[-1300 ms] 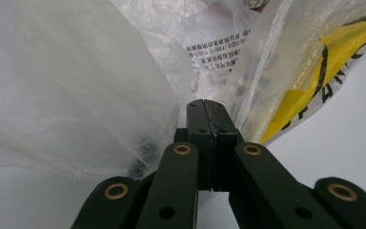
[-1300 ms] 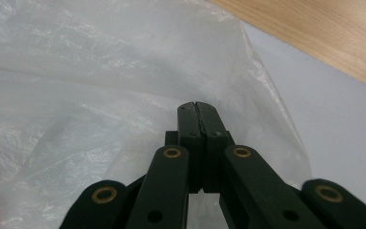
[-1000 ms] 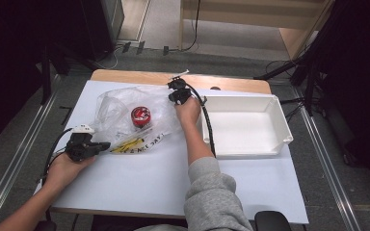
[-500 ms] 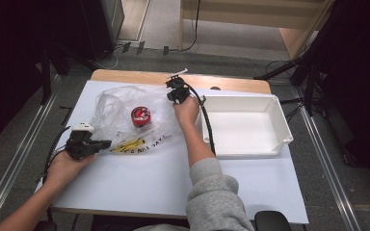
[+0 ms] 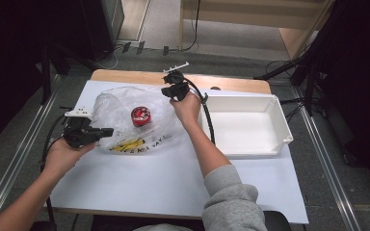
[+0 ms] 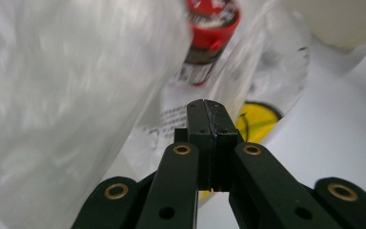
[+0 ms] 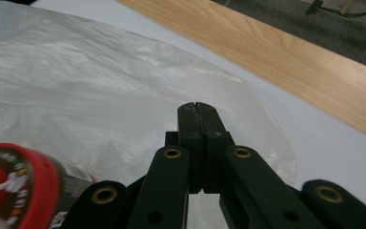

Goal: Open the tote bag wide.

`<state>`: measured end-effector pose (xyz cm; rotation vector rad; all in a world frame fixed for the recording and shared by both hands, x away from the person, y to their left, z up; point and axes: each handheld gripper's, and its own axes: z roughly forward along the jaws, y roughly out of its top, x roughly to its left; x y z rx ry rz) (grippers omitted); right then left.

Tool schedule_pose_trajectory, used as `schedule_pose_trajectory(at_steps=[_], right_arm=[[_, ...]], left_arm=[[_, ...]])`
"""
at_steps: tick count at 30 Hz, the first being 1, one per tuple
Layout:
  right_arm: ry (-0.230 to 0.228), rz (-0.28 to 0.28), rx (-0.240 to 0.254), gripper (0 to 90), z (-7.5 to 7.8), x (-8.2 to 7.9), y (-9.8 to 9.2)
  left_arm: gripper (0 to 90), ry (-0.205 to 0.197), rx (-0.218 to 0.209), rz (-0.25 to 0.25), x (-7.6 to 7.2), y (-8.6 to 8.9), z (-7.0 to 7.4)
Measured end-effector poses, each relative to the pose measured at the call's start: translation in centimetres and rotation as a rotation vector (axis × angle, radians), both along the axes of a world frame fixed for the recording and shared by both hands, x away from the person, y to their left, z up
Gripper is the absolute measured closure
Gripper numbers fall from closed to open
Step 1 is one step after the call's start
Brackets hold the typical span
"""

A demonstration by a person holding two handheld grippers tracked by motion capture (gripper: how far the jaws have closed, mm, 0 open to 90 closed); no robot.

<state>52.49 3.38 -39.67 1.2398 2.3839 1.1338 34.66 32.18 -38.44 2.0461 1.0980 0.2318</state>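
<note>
Hands of a seated person reach over a white tabletop (image 5: 164, 178), each holding a black gripper. Between them lies a clear plastic bag (image 5: 120, 108), crumpled and partly puffed up, printed with yellow marks and dark lettering along its near edge. Inside the bag sits a small can with a red top (image 5: 140, 115), close to the bag's middle. Left gripper (image 5: 107, 131) is at the bag's left edge, pointing towards it, its jaws pressed together; in the left gripper view the film billows right beside the closed tips (image 6: 208, 110), and whether a fold is caught between them cannot be told. Right gripper (image 5: 171, 90) is at the bag's far right corner, above the right hand (image 5: 187, 107), jaws likewise shut; in the right gripper view the tips (image 7: 195, 112) lie over the clear film, and a pinch on it cannot be confirmed. White rectangular bin (image 5: 279, 126) stands just to the right of the bag. Bare wood of the table (image 5: 130, 76) shows along the far edge.
</note>
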Motion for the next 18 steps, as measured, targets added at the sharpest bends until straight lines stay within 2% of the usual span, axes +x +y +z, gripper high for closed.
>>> schedule_pose_trajectory(at_steps=[4,8,10,15,18], right_arm=[[-0.007,0.045,-0.017,90.0,1.0,-1.4,0.4],[-0.016,0.091,-0.04,90.0,1.0,-3.0,0.9],[-0.012,0.108,-0.04,90.0,0.9,-3.6,1.0],[-0.004,0.14,-0.017,90.0,0.7,-5.3,0.9],[-0.017,0.156,-0.024,90.0,0.8,-6.2,0.8]], left_arm=[[90.0,-0.014,0.0,-0.015,0.7,-0.6,1.7],[90.0,0.005,-0.021,-0.021,2.0,-0.8,2.9],[90.0,0.005,-0.018,-0.027,2.2,-1.1,3.5],[90.0,-0.004,-0.024,-0.066,1.7,-1.8,4.8],[90.0,-0.008,-0.025,-0.072,1.3,-2.0,5.5]])
